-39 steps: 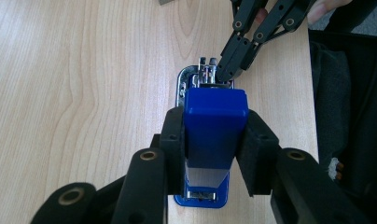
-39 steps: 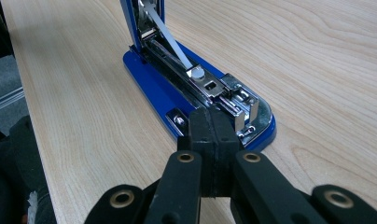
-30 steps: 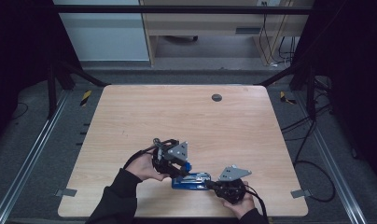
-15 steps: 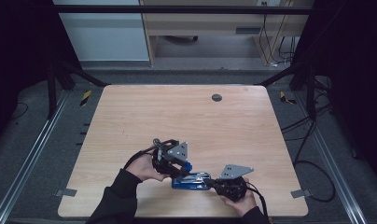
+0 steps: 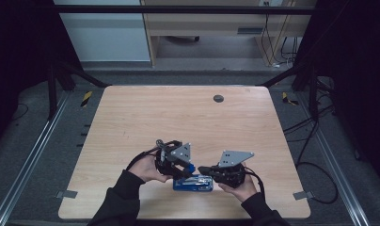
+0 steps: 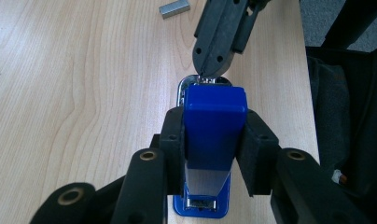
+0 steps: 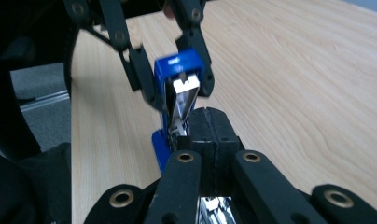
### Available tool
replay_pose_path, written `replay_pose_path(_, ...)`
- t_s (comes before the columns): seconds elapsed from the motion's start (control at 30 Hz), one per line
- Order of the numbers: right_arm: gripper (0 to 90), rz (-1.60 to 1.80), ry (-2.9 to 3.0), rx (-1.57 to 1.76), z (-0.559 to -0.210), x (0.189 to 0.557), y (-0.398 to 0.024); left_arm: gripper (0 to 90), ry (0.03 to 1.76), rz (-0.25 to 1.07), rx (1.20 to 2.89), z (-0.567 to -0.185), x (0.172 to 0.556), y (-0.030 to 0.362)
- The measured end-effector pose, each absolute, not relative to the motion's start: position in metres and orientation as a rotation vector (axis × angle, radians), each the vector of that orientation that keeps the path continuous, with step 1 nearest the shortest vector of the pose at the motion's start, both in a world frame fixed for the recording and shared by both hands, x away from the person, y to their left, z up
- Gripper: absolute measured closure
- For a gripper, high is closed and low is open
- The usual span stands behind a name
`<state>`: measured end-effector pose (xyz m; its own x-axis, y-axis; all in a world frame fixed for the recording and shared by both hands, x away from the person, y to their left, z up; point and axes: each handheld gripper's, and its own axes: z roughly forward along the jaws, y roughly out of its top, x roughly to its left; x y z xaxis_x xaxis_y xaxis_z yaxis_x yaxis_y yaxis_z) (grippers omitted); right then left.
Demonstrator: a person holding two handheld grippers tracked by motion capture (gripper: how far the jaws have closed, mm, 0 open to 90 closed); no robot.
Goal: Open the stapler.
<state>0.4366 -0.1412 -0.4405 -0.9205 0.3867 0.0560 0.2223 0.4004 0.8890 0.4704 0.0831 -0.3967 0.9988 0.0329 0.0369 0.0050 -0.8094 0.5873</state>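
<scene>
A blue stapler (image 5: 193, 182) lies near the table's front edge. My left gripper (image 6: 214, 135) is shut on the stapler's blue top cover (image 6: 214, 116), one pad on each side. In the right gripper view the cover (image 7: 177, 63) stands swung up, with the metal magazine (image 7: 184, 100) bared under it and the blue base (image 7: 159, 142) below. My right gripper (image 7: 210, 133) is shut, jaws pressed flat together, their tip at the magazine. In the left gripper view those right jaws come down from above onto the stapler's metal front end (image 6: 205, 83).
A short strip of staples (image 6: 174, 8) lies on the wood beyond the stapler. A dark round grommet (image 5: 218, 98) sits near the table's far edge. The light wooden table (image 5: 131, 122) has metal rails and cables on the floor at both sides.
My right gripper has shifted a little up and away from the front edge, toward the stapler's front end. The left gripper and the stapler have stayed almost in place.
</scene>
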Motion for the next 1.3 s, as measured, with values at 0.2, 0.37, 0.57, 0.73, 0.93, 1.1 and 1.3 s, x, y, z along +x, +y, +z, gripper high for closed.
replay_pose_path(0.2, 90.0, 1.545, 2.508, 0.508, -0.438, 0.441, -0.138, 65.5, 0.027, 0.058, 2.514, -0.397, 0.471, 0.083)
replay_pose_path(0.37, 90.0, 1.544, 2.526, 0.477, -0.437, 0.439, -0.133, 65.4, 0.028, 0.057, 2.515, -0.397, 0.471, 0.083)
replay_pose_path(0.57, 90.0, 1.545, 2.526, 0.475, -0.438, 0.440, -0.134, 65.1, 0.043, 0.061, 2.515, -0.397, 0.471, 0.081)
replay_pose_path(0.73, 90.0, 1.554, 2.525, 0.484, -0.438, 0.440, -0.134, 60.2, 0.078, 0.103, 2.513, -0.397, 0.468, 0.084)
replay_pose_path(0.93, 90.0, 1.555, 2.526, 0.504, -0.440, 0.440, -0.137, 53.8, 0.148, 0.167, 2.451, -0.392, 0.459, 0.105)
replay_pose_path(1.1, 90.0, 1.557, 2.528, 0.514, -0.441, 0.440, -0.138, 52.6, 0.245, 0.207, 2.384, -0.397, 0.451, 0.128)
replay_pose_path(1.3, 90.0, 1.565, 2.526, 0.520, -0.441, 0.439, -0.138, 53.1, 0.382, 0.284, 2.288, -0.405, 0.439, 0.154)
